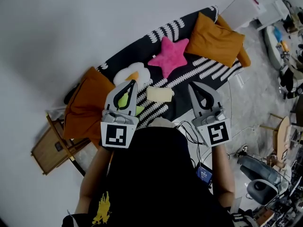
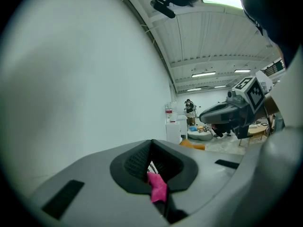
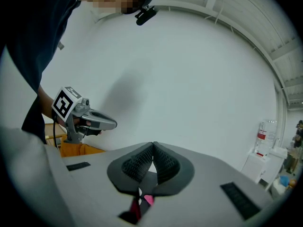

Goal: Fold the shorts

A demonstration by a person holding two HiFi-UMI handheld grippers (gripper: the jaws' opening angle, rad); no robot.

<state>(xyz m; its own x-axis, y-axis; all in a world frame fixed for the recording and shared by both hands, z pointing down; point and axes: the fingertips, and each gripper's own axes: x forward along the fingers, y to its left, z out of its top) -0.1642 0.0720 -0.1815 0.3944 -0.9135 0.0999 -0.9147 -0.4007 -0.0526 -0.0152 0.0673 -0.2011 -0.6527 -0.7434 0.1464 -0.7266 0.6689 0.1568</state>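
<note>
Head view: holding left gripper and right gripper out over a black-and-white patterned mat, both clenched, nothing in either. Spotted a pale yellow folded cloth, probably the shorts, just ahead and between the two tips, with a pink star pillow farther past it.

Left gripper view: jaws pressed tight together, bit of that pink peeking through behind them.

Right gripper view: same deal, pinched together, empty.
</note>
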